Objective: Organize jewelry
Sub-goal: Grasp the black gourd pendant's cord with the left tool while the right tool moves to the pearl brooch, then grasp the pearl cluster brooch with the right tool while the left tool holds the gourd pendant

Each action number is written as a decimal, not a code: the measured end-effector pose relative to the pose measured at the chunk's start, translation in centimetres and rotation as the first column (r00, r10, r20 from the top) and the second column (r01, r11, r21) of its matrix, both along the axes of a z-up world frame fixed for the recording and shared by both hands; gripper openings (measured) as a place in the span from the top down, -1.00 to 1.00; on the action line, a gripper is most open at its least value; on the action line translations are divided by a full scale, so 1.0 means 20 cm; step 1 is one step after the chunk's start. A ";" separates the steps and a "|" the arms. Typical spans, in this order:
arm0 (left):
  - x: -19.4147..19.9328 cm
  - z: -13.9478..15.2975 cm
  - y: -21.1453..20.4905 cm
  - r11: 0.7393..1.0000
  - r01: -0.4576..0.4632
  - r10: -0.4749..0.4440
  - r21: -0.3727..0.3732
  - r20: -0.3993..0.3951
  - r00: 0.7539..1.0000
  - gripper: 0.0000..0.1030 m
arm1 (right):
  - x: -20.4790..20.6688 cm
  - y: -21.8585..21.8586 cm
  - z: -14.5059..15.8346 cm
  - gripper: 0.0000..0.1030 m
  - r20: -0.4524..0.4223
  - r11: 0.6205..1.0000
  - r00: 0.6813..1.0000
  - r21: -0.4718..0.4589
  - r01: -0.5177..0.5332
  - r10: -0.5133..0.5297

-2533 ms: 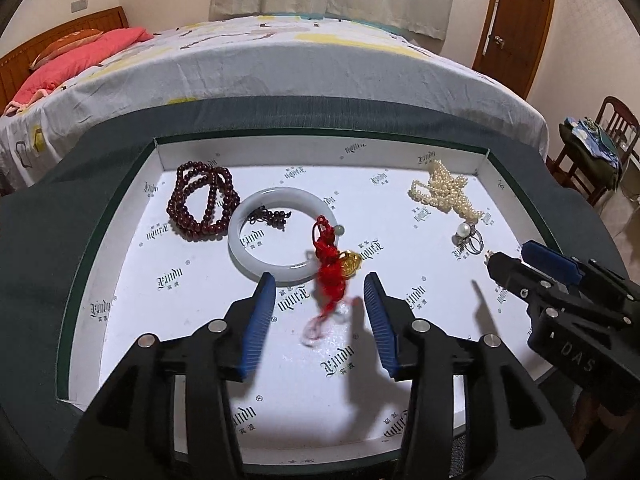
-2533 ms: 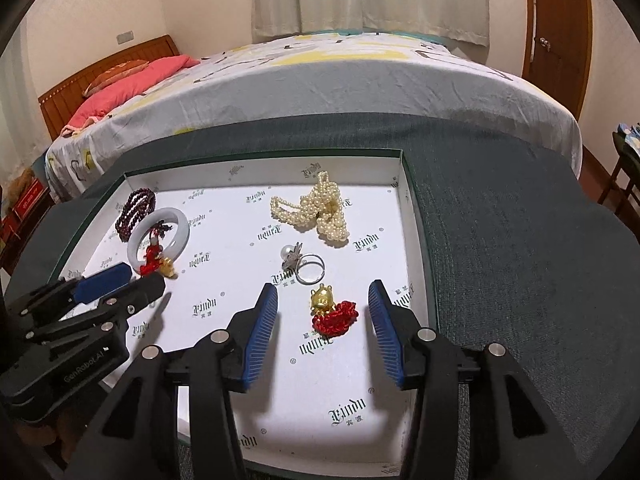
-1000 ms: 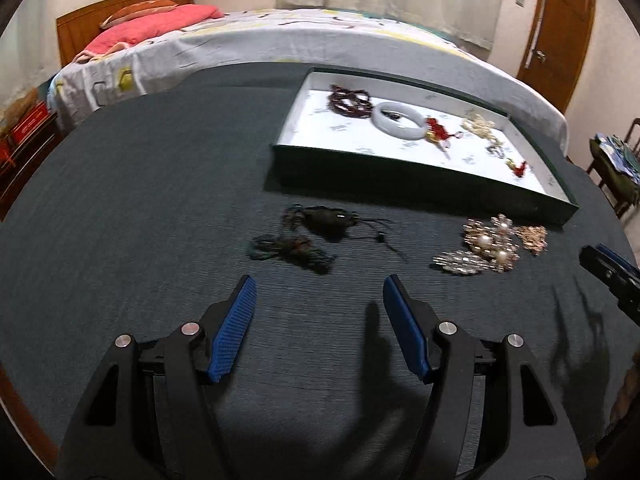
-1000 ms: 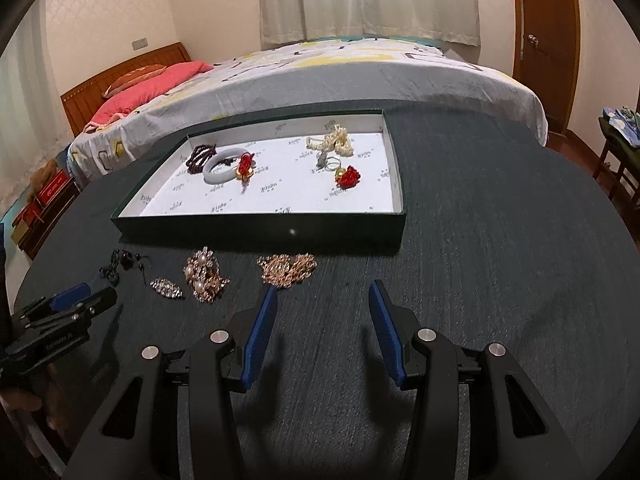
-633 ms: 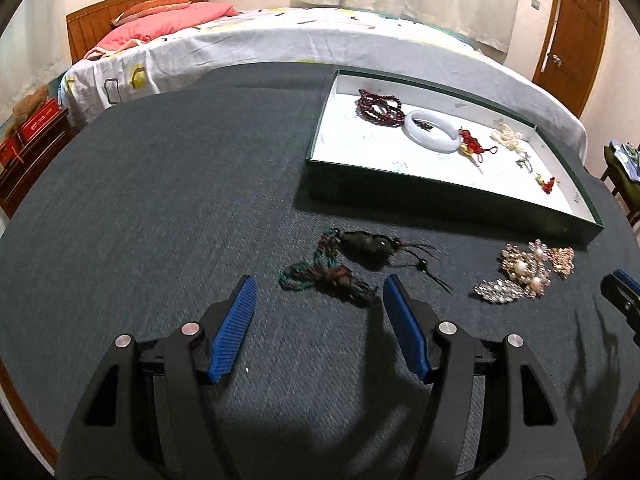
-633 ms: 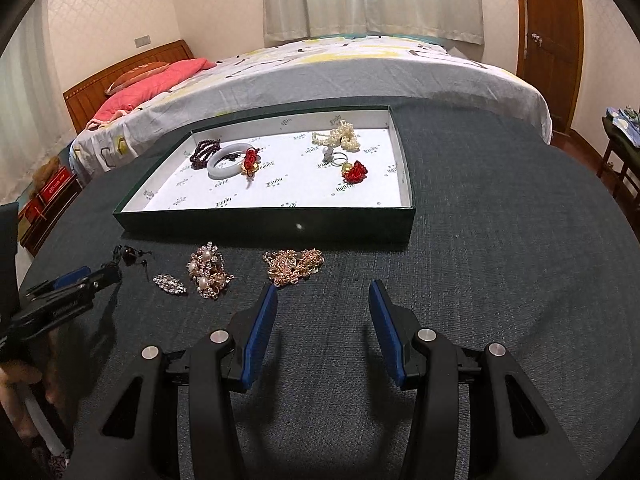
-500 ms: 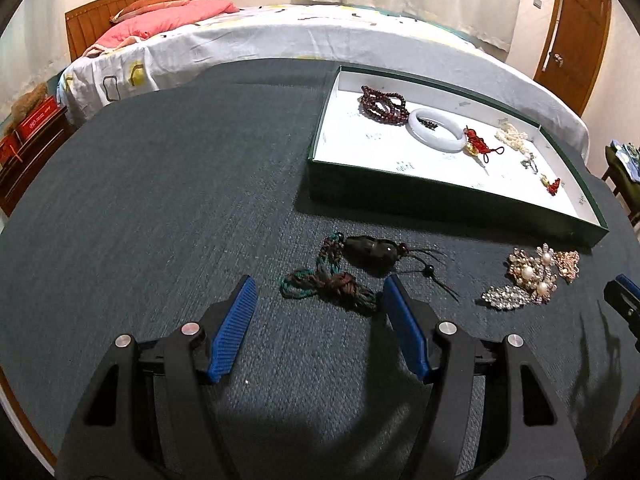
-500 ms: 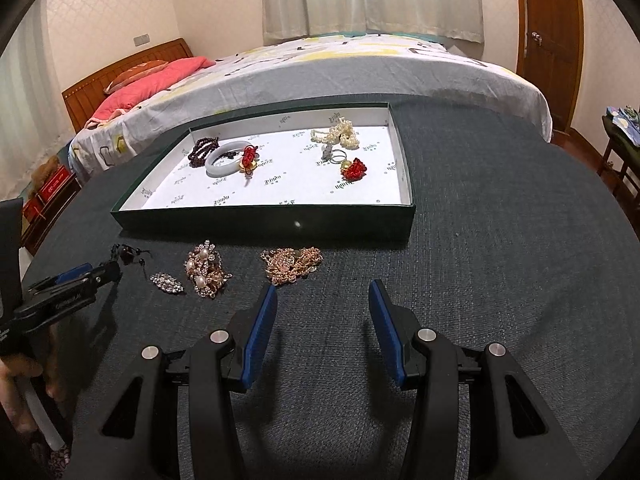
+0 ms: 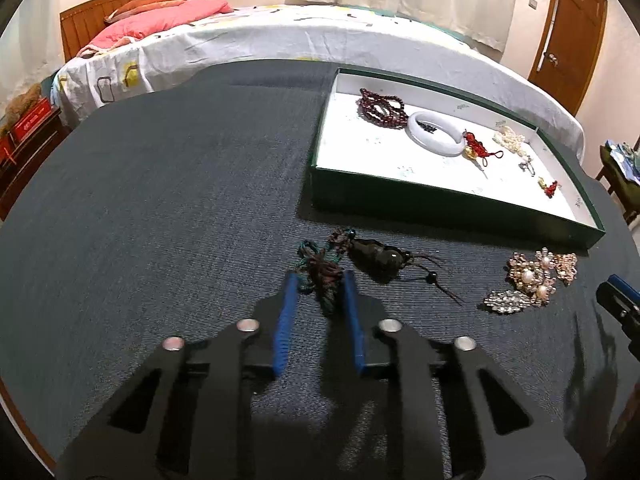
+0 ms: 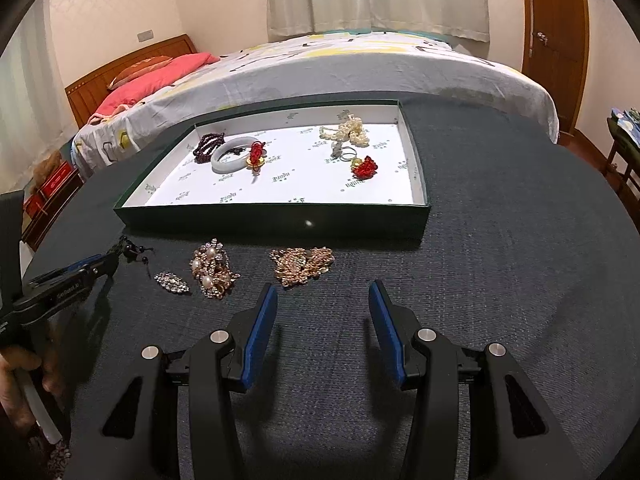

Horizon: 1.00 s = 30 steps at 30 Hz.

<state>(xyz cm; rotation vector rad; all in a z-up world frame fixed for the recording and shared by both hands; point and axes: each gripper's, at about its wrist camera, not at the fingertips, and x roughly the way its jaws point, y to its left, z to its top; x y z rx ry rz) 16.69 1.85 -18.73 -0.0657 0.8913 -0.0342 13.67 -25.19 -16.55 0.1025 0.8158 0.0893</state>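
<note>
Pickup is under way: the braided cord pendant (image 9: 326,276) on the dark tabletop (image 9: 160,200) is being pinched by the just-closing left gripper (image 9: 318,280); a lift to the green tray (image 9: 440,200) is judged next, the right gripper (image 10: 322,292) being held agape, empty

Dark green tray (image 10: 280,222) is showing a white lining with little printed logos, sitting on the dark teal woven tabletop (image 10: 500,260). Beside the tray, a rose-gold chain (image 10: 302,264) is glinting; inside it, a deep red bead bracelet (image 9: 380,106) and a milky white bangle (image 9: 436,140).
</note>
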 end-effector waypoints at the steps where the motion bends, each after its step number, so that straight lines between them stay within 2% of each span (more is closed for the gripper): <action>1: 0.00 0.00 -0.01 1.000 0.005 -0.005 0.002 0.001 1.000 0.72 | 0.00 0.01 0.00 0.08 0.000 1.000 1.000 -0.001 -0.004 0.004; 7: -0.02 0.00 -0.01 1.000 0.012 -0.013 0.006 0.007 1.000 0.82 | 0.02 0.06 0.02 0.08 0.002 1.000 1.000 -0.003 -0.027 0.027; 20: -0.01 0.02 0.05 0.999 -0.032 0.032 0.020 0.012 0.999 0.84 | 0.15 0.26 0.00 0.08 -0.012 0.994 0.994 -0.005 -0.112 0.112; 30: 0.01 0.01 0.09 0.998 -0.055 0.055 0.042 0.008 0.998 0.84 | 0.22 0.32 -0.06 0.08 -0.041 0.990 0.989 -0.003 -0.140 0.140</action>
